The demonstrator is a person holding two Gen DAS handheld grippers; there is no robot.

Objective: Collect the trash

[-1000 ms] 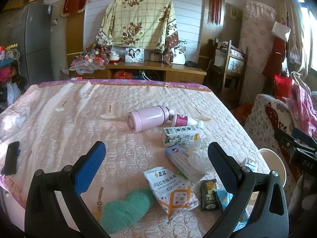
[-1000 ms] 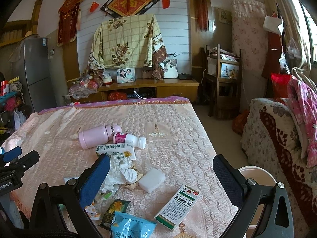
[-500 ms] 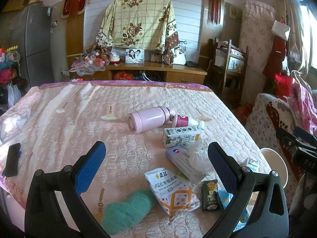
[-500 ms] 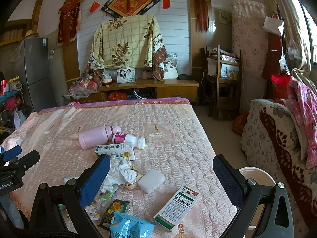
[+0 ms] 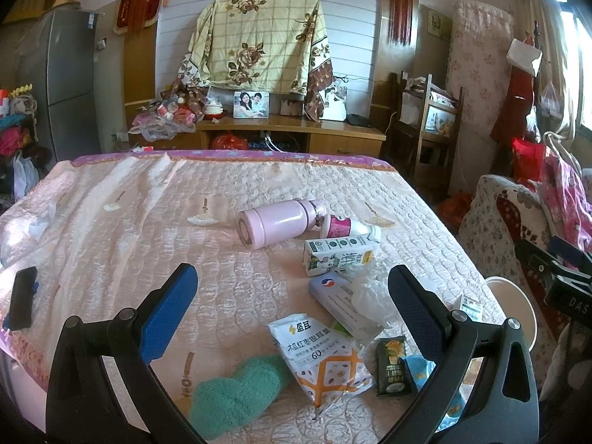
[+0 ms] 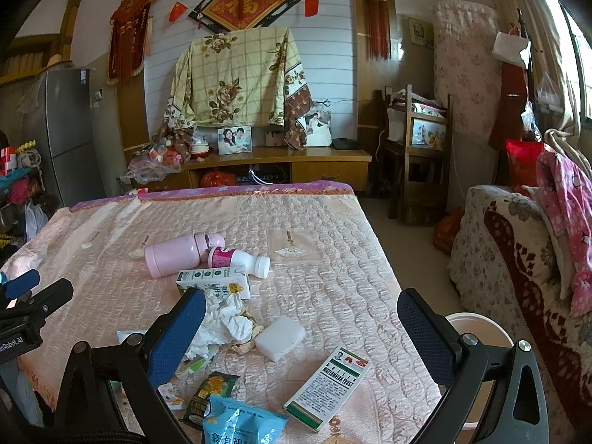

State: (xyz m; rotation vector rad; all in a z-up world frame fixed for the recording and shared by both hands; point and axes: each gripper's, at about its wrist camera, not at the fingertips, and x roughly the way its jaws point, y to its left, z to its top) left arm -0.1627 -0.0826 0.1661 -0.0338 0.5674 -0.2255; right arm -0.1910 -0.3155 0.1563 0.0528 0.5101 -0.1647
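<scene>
The left gripper (image 5: 292,303) hangs over the near part of the bed with its blue-padded jaws spread wide and nothing between them; the right gripper (image 6: 301,327) hangs likewise, jaws wide and empty, over the bed's near right corner.

The bed (image 6: 325,222), covered in a pink quilted spread, carries everything. On the floor just off its near right corner stands a pale round bin (image 6: 477,329). Toward the middle of the bed a pink thermos flask (image 5: 275,222) lies on its side, and a white bottle with a magenta label (image 6: 236,258) lies against its cap end. Just nearer than these rests a green-and-white milk carton (image 5: 338,257).

The trash sits in a loose cluster toward the near right corner of the bed. A white snack pouch with an orange pattern (image 5: 320,357) lies beside a green fuzzy cloth (image 5: 236,388) at the near edge. A flat pale-blue box (image 5: 340,303) lies partly under crumpled white tissue (image 6: 225,327). A green-and-white carton printed "Watermelon Frost" (image 6: 327,383) lies close to the near edge, with a white sponge-like block (image 6: 280,337) just beyond it. A blue foil packet (image 6: 240,423) and a small dark green sachet (image 5: 393,365) lie at the near edge. A black phone-like slab (image 5: 22,298) rests at the bed's left edge, well apart from the cluster.
</scene>
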